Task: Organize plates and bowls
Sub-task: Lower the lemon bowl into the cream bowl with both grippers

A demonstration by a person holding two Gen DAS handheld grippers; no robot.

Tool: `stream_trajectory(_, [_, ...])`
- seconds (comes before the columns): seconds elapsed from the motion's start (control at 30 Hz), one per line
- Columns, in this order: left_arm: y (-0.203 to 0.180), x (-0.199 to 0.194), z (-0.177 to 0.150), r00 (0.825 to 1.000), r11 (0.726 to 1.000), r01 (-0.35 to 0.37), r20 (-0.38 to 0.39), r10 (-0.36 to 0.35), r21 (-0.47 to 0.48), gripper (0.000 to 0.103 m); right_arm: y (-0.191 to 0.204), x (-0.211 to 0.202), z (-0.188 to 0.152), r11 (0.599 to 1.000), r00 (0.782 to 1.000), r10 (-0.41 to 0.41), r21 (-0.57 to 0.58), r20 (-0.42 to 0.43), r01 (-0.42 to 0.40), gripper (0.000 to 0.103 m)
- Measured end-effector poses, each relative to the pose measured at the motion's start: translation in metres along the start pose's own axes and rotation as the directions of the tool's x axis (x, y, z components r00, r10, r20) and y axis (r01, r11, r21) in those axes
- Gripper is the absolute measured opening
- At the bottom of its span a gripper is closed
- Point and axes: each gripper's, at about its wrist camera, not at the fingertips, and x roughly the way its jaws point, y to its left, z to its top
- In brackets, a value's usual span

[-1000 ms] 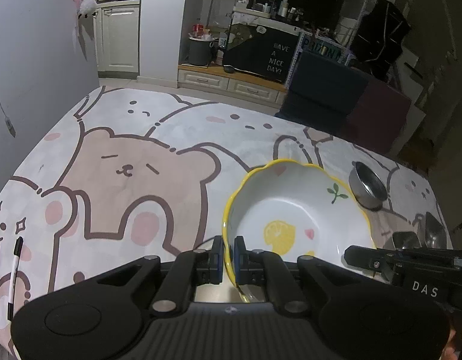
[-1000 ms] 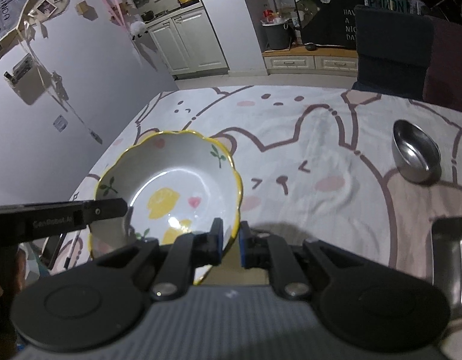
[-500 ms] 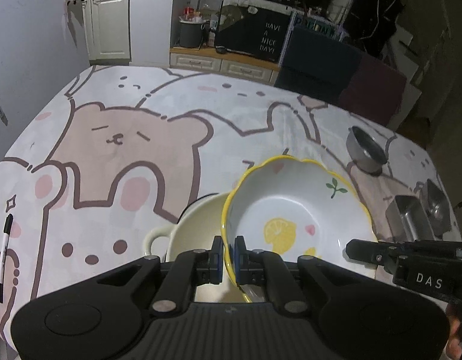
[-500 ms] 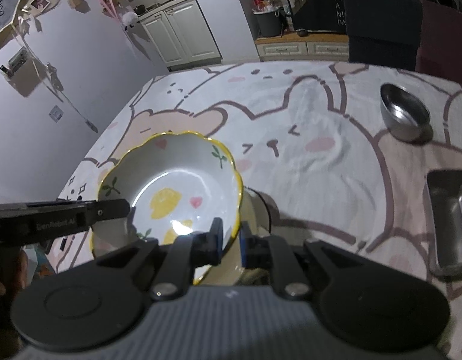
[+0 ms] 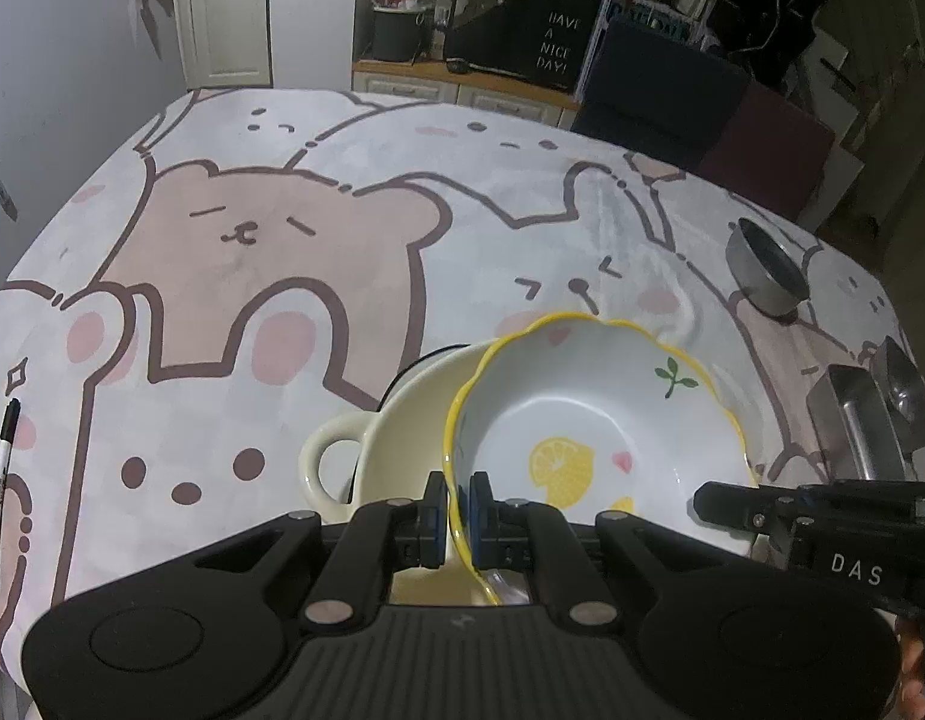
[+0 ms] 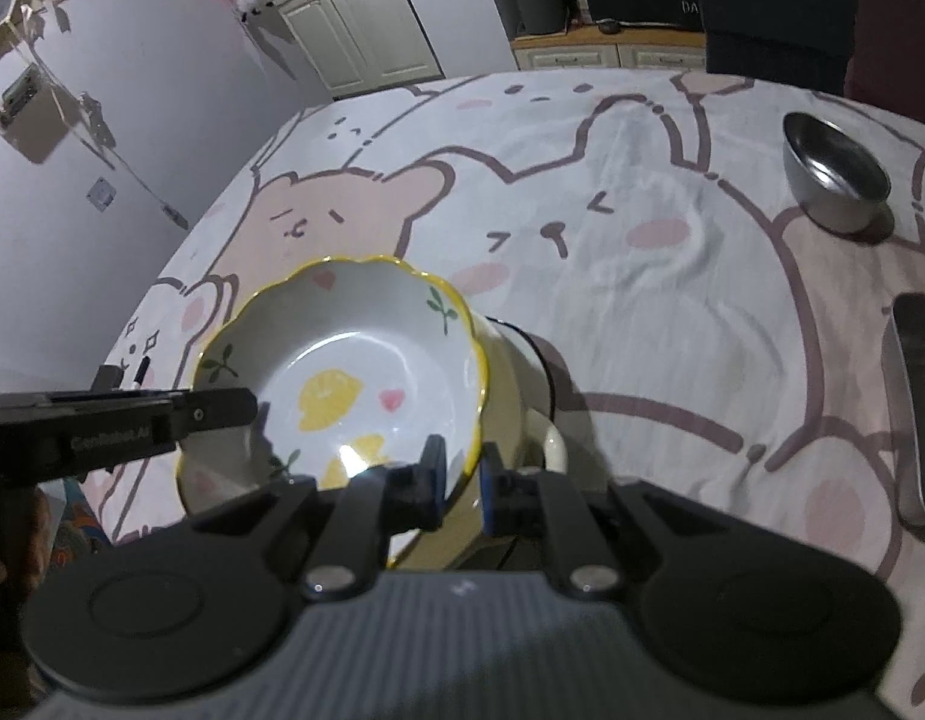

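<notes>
A white bowl with a scalloped yellow rim and lemon print is held by both grippers. My left gripper is shut on its left rim. My right gripper is shut on its right rim. The bowl hangs over a cream pot with a loop handle, which stands on the bear-print tablecloth. The bowl covers most of the pot; I cannot tell whether they touch.
A small steel bowl stands at the far right. A steel rectangular tray lies at the right edge, with another steel piece beside it. A black-capped marker lies at the left edge. Dark chairs stand behind the table.
Both grippers have carried the lemon bowl back toward the near edge. The cream pot has come into view under it and now shows more on both sides.
</notes>
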Motion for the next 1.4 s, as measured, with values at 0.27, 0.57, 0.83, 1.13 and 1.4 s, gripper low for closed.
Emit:
stream_trajectory(0.27, [0.000, 0.012, 0.005, 1.000, 1.000, -0.018, -0.020, 0.018, 0.011, 0.007, 0.004, 0.014, 0.001, 1.000, 0.999, -0.027, -0.006, -0.035, 0.027, 0.014])
stream_trajectory(0.57, [0.005, 0.018, 0.008, 0.999, 1.000, -0.020, -0.032, 0.020, 0.004, 0.007, 0.007, 0.020, 0.004, 0.999, 0.998, -0.037, -0.012, -0.055, 0.036, 0.014])
stream_trajectory(0.83, [0.010, 0.023, 0.007, 0.998, 0.999, -0.033, -0.055, 0.034, 0.014, 0.007, 0.012, 0.028, 0.005, 0.998, 0.995, -0.050, -0.030, -0.081, 0.048, 0.014])
stream_trajectory(1.13, [0.013, 0.031, 0.006, 0.996, 0.999, -0.032, -0.085, 0.034, 0.025, 0.008, 0.016, 0.034, 0.009, 0.997, 0.993, -0.069, -0.047, -0.091, 0.065, 0.014])
stream_trajectory(1.4, [0.009, 0.038, 0.004, 0.994, 0.998, -0.032, -0.105, 0.038, 0.059, 0.010, 0.015, 0.037, 0.008, 0.995, 0.991, -0.086, -0.055, -0.099, 0.080, 0.014])
